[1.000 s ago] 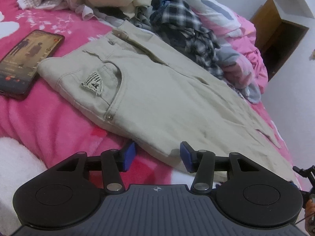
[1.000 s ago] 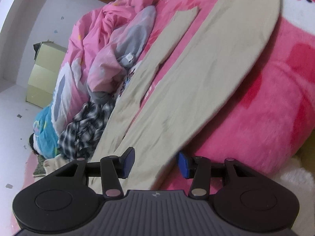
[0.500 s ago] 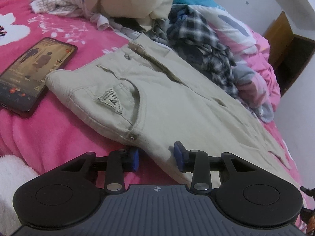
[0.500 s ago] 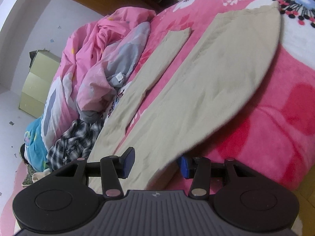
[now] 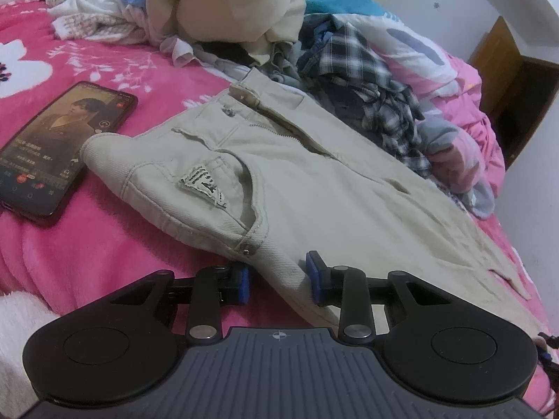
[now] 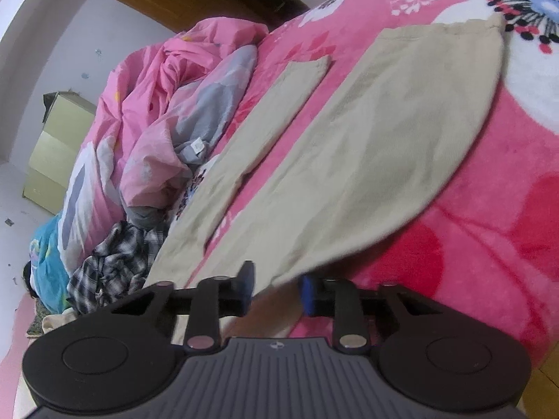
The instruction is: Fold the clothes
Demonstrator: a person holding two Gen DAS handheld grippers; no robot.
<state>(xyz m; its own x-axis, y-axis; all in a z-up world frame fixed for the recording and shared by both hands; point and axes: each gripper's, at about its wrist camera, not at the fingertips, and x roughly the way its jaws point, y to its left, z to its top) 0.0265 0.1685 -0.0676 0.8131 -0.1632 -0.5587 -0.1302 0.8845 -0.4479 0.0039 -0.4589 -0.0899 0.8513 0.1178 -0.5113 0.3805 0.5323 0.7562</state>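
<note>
Beige trousers point(image 5: 314, 181) lie flat on the pink blanket point(image 5: 87, 244), waistband at the far left, legs running right. My left gripper point(image 5: 277, 281) is open at the near side seam below the front pocket, the cloth edge between its blue pads. In the right wrist view the two trouser legs point(image 6: 367, 160) stretch away, the nearer one wide, the farther one narrow. My right gripper point(image 6: 276, 288) is open at the near edge of the wide leg, the cloth edge lying across the gap between its fingers.
A phone point(image 5: 59, 146) with a lit screen lies left of the waistband. A heap of clothes point(image 5: 227, 17) and a plaid shirt point(image 5: 367, 80) sit behind the trousers. A crumpled pink duvet point(image 6: 174, 111) lies beyond the legs. A white fluffy patch point(image 5: 21, 324) is at the near left.
My left gripper slid left along the trousers' near edge toward the pocket and narrowed a little. My right gripper moved along the leg edge; the cloth edge now crosses its gap.
</note>
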